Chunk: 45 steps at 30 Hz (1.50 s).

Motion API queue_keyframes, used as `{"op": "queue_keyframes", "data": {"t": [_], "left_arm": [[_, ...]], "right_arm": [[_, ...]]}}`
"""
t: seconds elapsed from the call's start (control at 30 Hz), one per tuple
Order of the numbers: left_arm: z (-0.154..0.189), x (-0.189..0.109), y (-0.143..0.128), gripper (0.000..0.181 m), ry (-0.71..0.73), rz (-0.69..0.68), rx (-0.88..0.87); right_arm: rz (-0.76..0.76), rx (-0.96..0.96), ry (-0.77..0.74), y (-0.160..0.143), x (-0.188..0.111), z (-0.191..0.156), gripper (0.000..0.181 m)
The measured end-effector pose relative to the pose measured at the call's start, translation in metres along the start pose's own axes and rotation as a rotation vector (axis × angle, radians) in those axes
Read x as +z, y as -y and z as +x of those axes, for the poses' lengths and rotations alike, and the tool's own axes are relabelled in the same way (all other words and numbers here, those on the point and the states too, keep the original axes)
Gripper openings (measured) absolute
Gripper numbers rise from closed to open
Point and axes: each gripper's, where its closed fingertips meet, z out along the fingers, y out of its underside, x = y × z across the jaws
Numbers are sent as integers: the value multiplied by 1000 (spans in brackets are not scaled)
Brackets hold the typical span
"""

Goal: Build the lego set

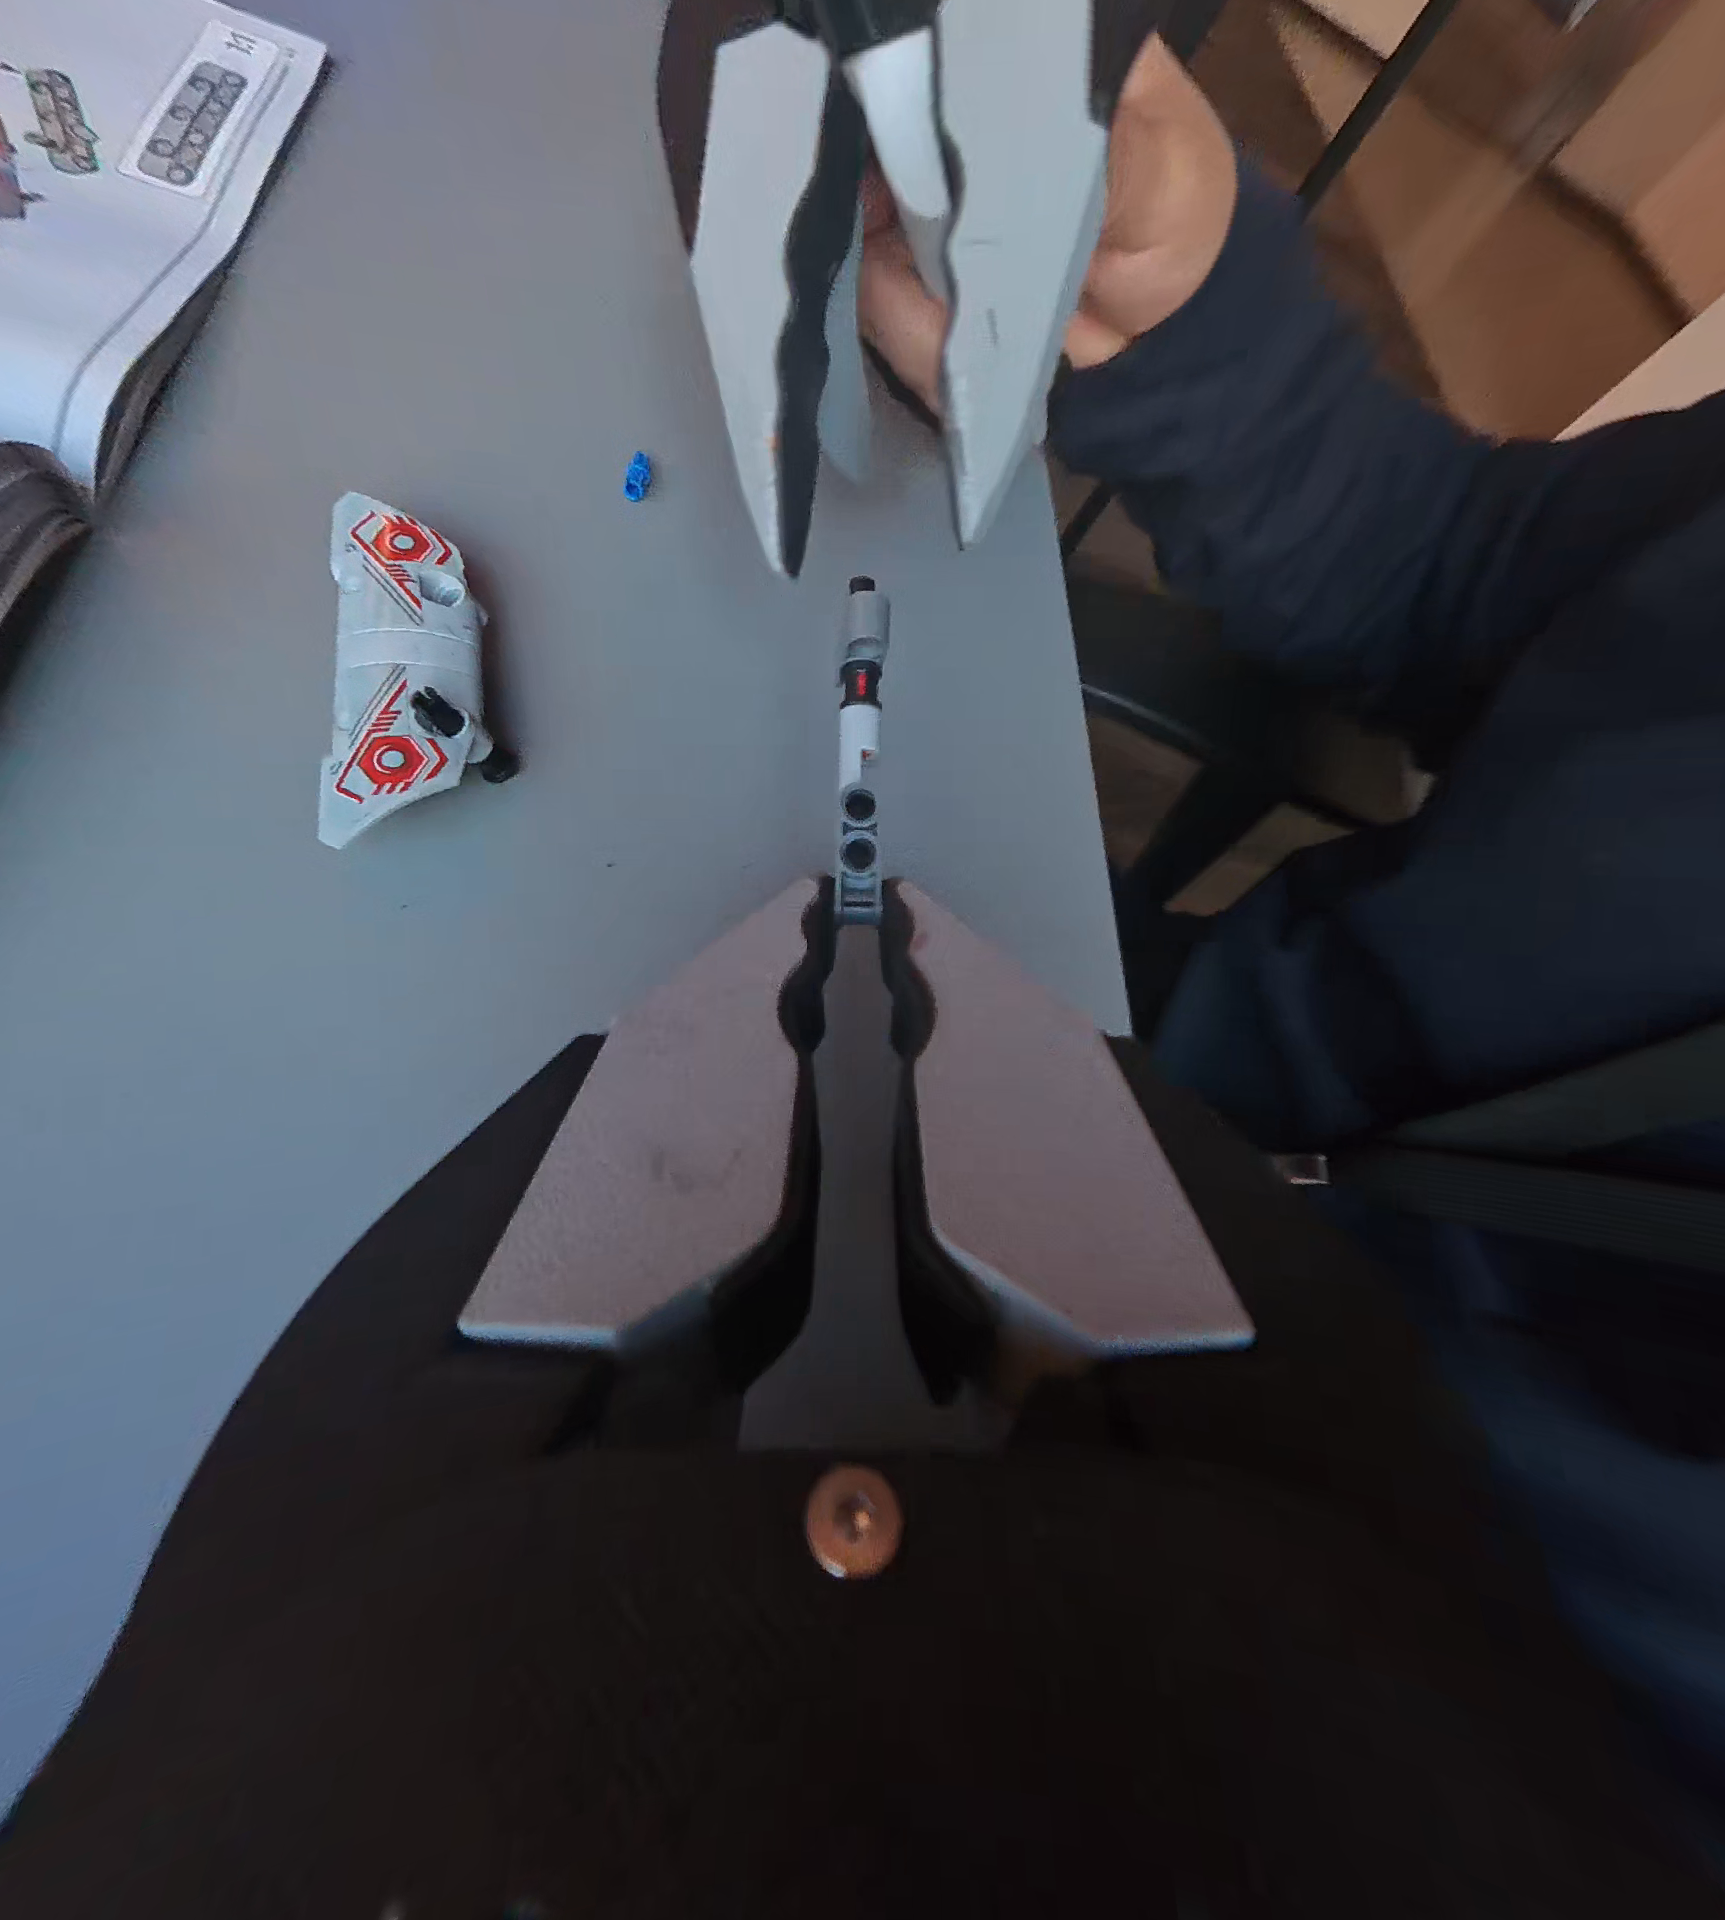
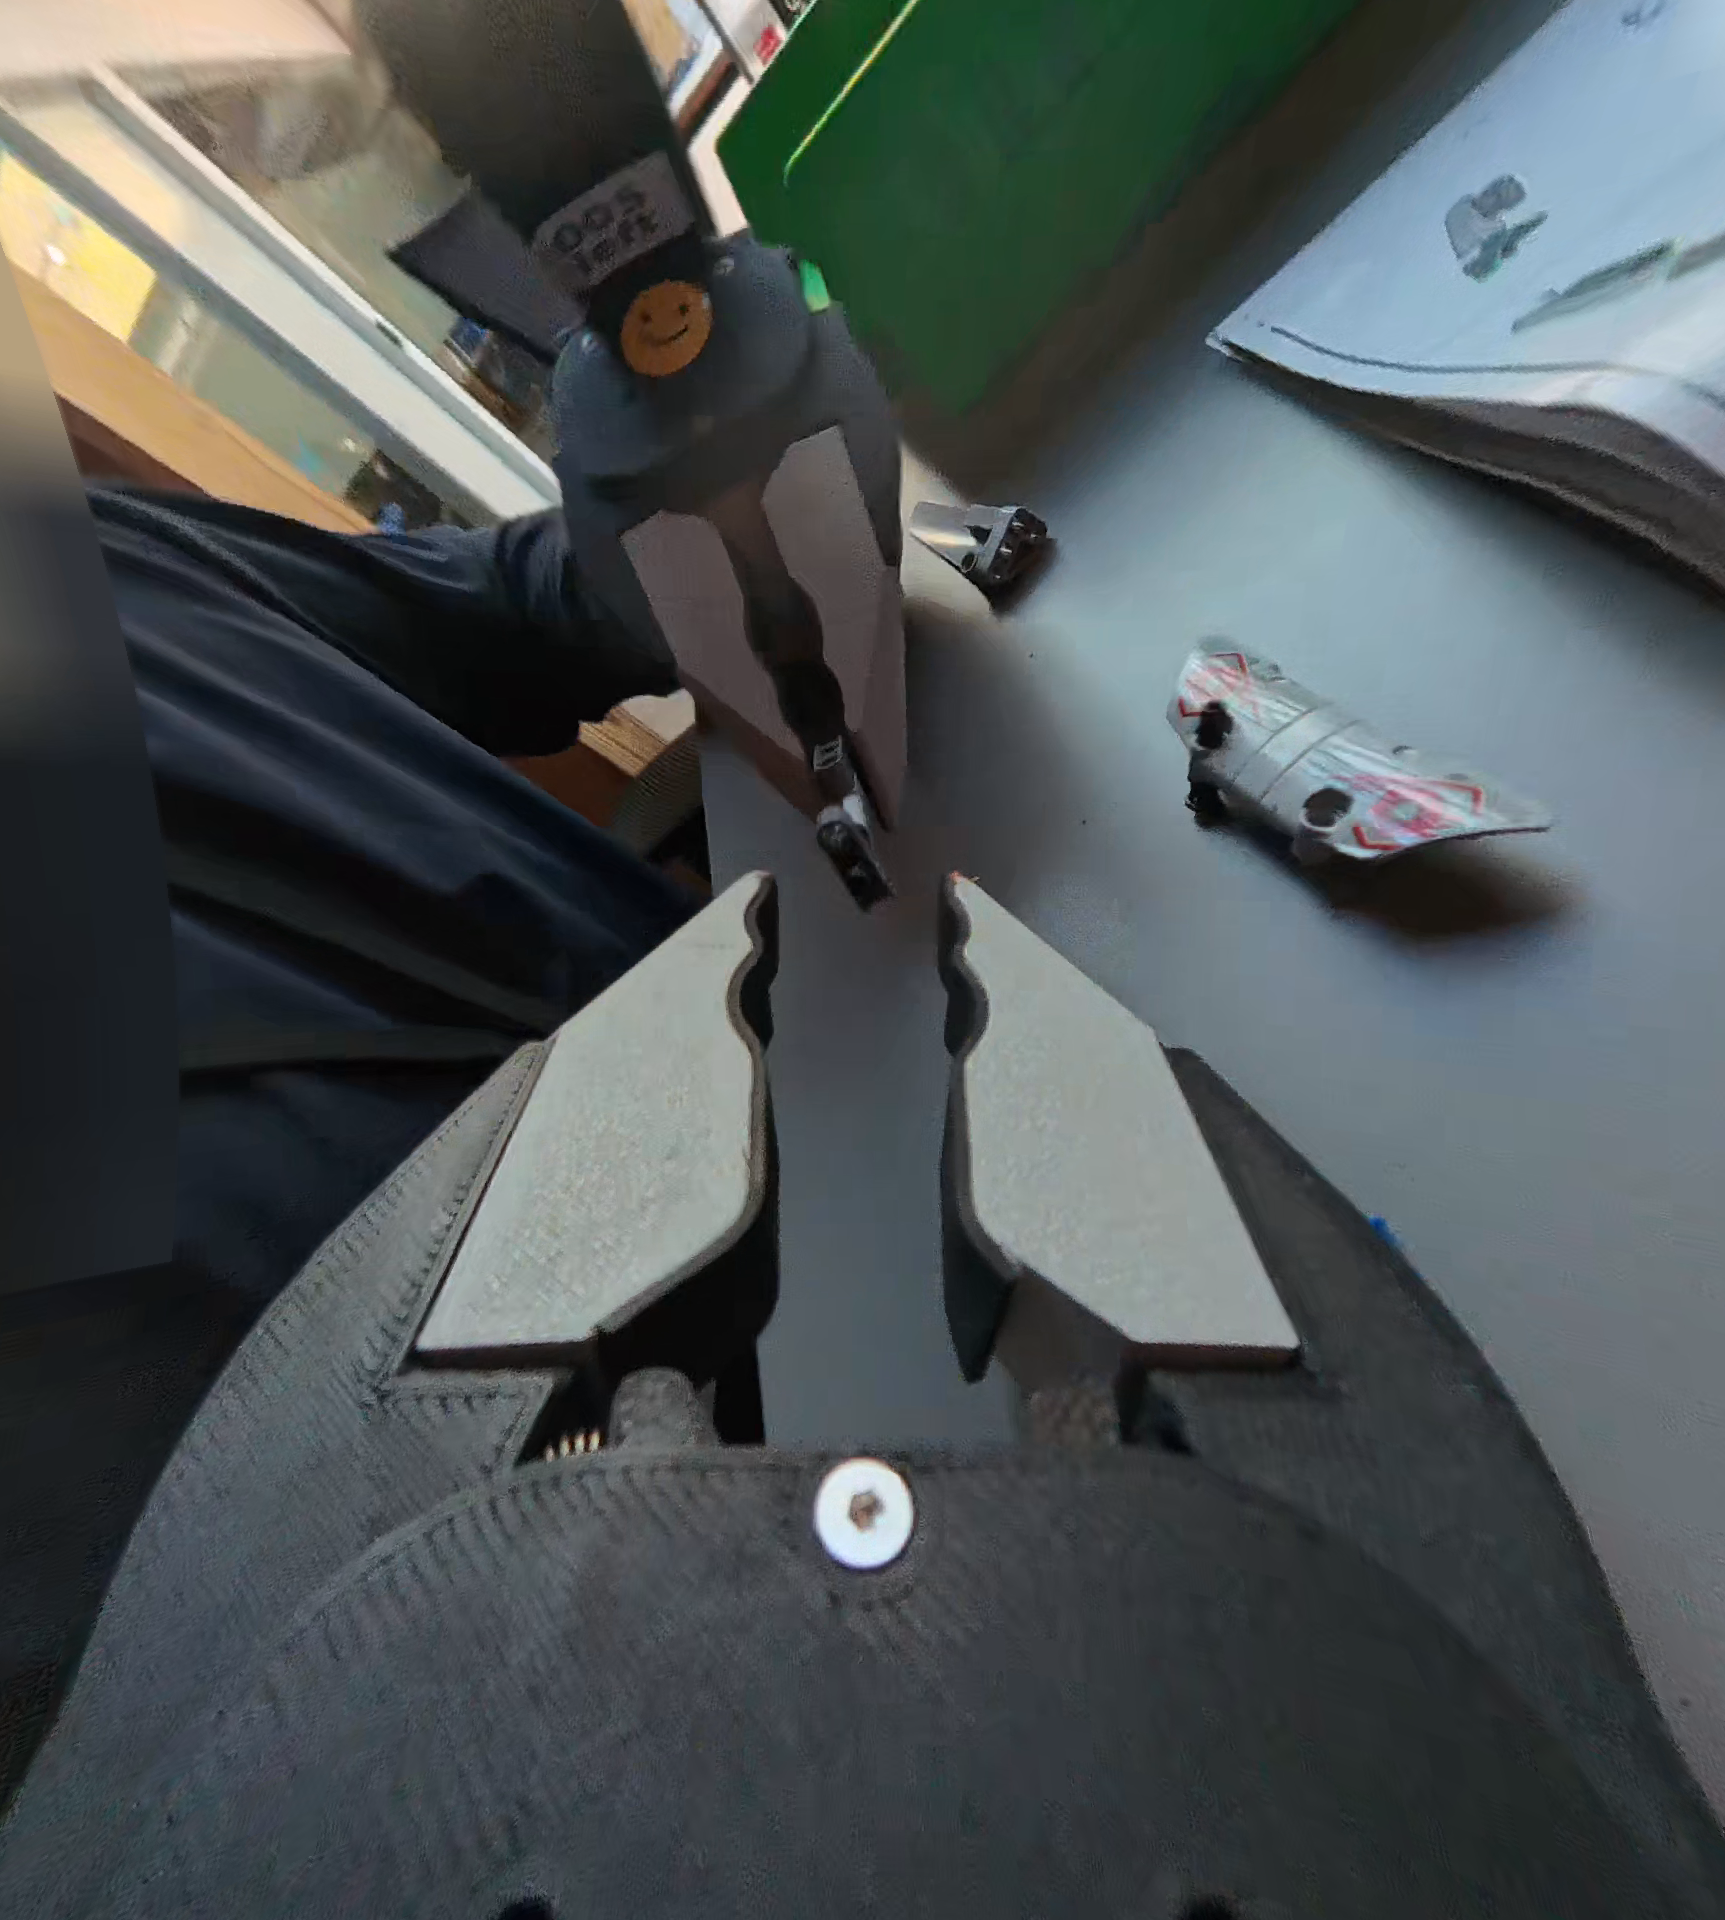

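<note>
The near end of the slim grey beam assembly (image 1: 860, 727) is hidden between the left tongs (image 1: 858, 899), which are clenched on it above the tabletop (image 1: 214, 1039) edge. It is a row of grey and white segments with a red band, round holes and a black pin tip. The right tongs (image 2: 858, 899) are released, just beside its free end. A white panel with red markings (image 1: 399, 665) lies well apart. The instruction booklet (image 1: 58, 208) is cut off.
</note>
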Motion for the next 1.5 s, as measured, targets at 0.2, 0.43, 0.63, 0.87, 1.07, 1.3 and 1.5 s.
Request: {"op": "queue_keyframes", "data": {"t": [0.2,0.43,0.63,0.87,1.07,1.3,1.5], "left_arm": [[8,-3,5,4,-115,32,-80],[12,-5,7,5,-171,53,-114],[27,-10,12,5,-277,82,-113],[43,-19,27,4,-342,176,-30],[39,-12,21,5,-307,135,-27],[33,-7,14,5,-262,91,-38],[22,-7,3,5,-169,44,-81]], "right_arm": [[-61,-266,-130,-8,3,-7,23],[-73,-342,-150,-10,9,-11,24],[5,-424,-89,-1,12,-29,24],[12,-558,-127,5,15,-51,20],[15,-557,-145,4,10,-50,20],[10,-523,-149,1,12,-39,19],[-7,-527,-155,-4,20,-27,6]]}}
